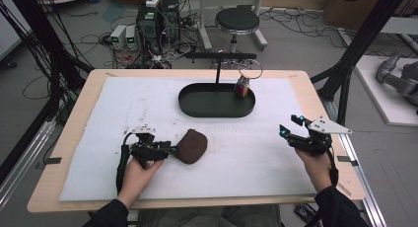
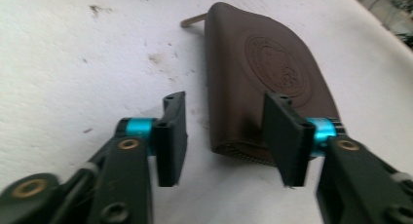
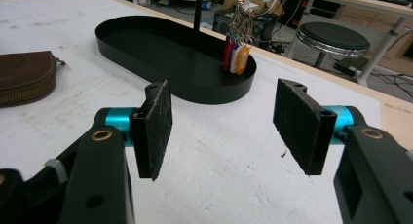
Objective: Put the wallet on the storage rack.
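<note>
Left gripper (image 2: 226, 136) half open, jaws straddling the near zipper edge of the brown leather pouch (image 2: 265, 83), pads not pressing. Pouch lies mid-bench, nearer the front edge; likely soft, light, slightly slick: pinch at the zipper seam. Right gripper (image 3: 221, 131) wide open, empty, by the right edge. Open room all around; black tray (image 1: 197, 108) toward the far edge.

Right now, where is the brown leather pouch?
In the high view the brown leather pouch lies on the white mat, left of centre, at the left gripper tips and nearer the person than the black oval tray.
</note>
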A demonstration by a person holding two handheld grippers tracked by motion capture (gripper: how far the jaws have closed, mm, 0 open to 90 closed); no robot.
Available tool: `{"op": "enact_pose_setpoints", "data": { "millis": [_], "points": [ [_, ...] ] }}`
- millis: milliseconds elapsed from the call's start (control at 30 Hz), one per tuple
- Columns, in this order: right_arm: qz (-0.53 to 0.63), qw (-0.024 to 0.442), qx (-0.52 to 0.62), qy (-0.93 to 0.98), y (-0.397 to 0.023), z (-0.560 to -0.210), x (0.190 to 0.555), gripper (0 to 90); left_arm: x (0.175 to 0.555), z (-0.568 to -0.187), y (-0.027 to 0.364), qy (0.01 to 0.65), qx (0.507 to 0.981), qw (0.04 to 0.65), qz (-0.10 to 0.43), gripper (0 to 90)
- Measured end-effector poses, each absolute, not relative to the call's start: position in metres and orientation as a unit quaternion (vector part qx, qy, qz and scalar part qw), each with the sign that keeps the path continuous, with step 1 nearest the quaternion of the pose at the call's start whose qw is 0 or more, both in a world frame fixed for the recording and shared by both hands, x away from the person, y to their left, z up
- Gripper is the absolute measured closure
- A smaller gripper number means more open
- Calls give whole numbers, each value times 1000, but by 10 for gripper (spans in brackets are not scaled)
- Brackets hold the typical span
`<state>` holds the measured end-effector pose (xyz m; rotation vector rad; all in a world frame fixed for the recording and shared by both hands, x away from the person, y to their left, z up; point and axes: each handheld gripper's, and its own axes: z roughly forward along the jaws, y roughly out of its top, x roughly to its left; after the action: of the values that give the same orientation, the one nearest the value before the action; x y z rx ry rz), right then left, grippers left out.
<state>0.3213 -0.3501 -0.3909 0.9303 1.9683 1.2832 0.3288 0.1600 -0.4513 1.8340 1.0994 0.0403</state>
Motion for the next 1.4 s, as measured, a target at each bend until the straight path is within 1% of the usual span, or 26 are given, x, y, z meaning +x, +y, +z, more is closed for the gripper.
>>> {"op": "enact_pose_setpoints", "data": {
  "millis": [67, 100, 200, 333, 633, 933, 1167, 1300, 1333, 1400],
  "points": [
    [483, 302, 349, 744, -348, -391, 321, 403, 329, -451, 160, 443, 754, 485, 8, 626],
    [483, 301, 347, 746, -347, -391, 321, 403, 328, -451, 159, 439, 757, 484, 12, 657],
    [481, 302, 342, 748, -345, -391, 321, 403, 328, -451, 159, 437, 756, 487, 11, 682],
    [482, 304, 339, 749, -343, -390, 321, 405, 326, -450, 157, 419, 761, 494, 27, 712],
    [481, 308, 343, 746, -347, -390, 320, 406, 321, -432, 147, 347, 765, 535, 95, 771],
    [481, 309, 345, 744, -349, -390, 319, 407, 313, -414, 132, 241, 775, 563, 158, 791],
    [482, 304, 344, 746, -347, -390, 321, 407, 307, -410, 127, 219, 779, 564, 165, 786],
    [502, 277, 334, 748, -343, -390, 324, 405, 304, -408, 125, 199, 786, 560, 170, 789],
    [509, 262, 328, 751, -339, -390, 326, 404, 304, -407, 125, 195, 788, 559, 172, 791],
    [514, 248, 311, 760, -331, -389, 330, 405, 303, -407, 123, 187, 789, 558, 174, 797]
  ]
}}
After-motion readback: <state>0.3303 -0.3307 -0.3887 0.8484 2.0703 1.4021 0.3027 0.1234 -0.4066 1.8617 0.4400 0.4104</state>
